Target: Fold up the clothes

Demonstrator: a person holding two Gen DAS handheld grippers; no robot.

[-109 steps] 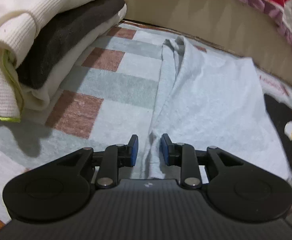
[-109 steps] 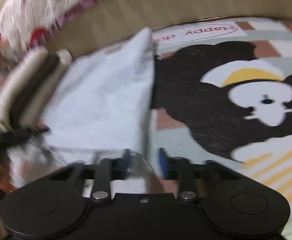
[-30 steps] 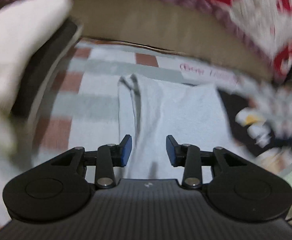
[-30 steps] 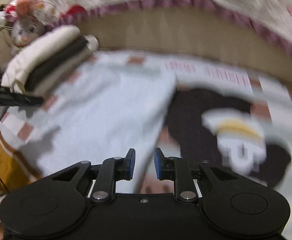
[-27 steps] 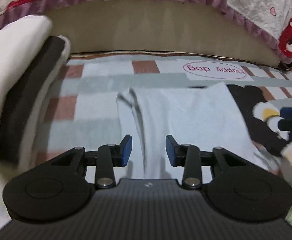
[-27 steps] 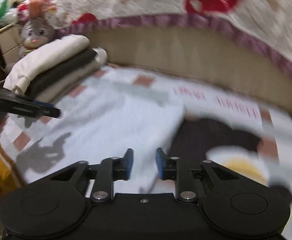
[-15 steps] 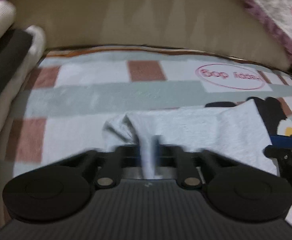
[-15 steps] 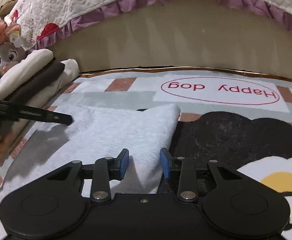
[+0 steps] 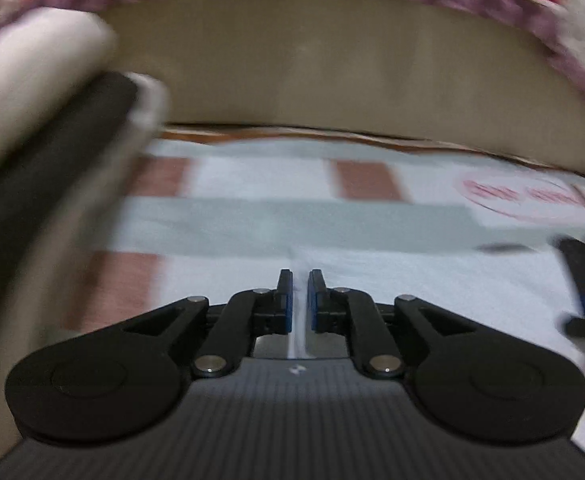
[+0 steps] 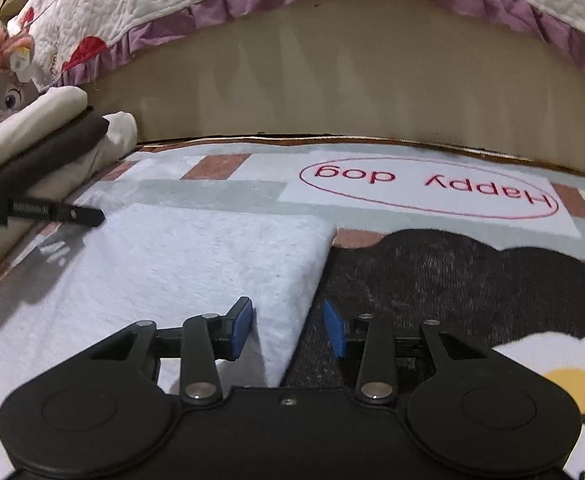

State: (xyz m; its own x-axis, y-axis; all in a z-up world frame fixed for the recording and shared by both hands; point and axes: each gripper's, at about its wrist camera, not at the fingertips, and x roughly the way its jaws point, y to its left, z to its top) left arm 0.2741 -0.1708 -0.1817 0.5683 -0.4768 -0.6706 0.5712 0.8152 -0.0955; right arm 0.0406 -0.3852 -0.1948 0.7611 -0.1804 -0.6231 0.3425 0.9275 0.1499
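The light grey garment (image 10: 196, 256) lies flat on a patterned mat (image 10: 228, 190), folded into a neat slab with a straight, thick edge along its right side and a squared far corner. Its cloth looks soft and slightly fuzzy, pale grey with a faint fleck, and free of large creases across the top. The far edge runs level just short of the mat's grey band, and the right edge lies over the dark dog figure (image 10: 452, 276) printed on the mat, near the "Happy dog" oval (image 10: 428, 194).

The left gripper (image 9: 299, 292) is closed almost fully, its 2 blue pads (image 9: 288, 300) pinching a thin upright ridge of the garment (image 9: 412, 280) at its far left corner. In the right wrist view the left gripper (image 10: 88, 216) shows as a dark tip touching that same corner.

The right gripper (image 10: 286, 326) sits low over the garment's right edge, its jaws opening; the folded edge lies between the 2 blue pads (image 10: 241, 330), which stand apart from the cloth on each side without pressing it.

To the left, a stack of folded clothes (image 10: 48, 140) in cream and dark layers rests on the mat, well apart from the grey garment. Behind runs a beige bed base (image 10: 332, 88) under a quilted cover with a purple frill (image 10: 228, 8), and a plush rabbit toy (image 10: 0, 96) sits beyond the stack. The left wrist view is blurred.
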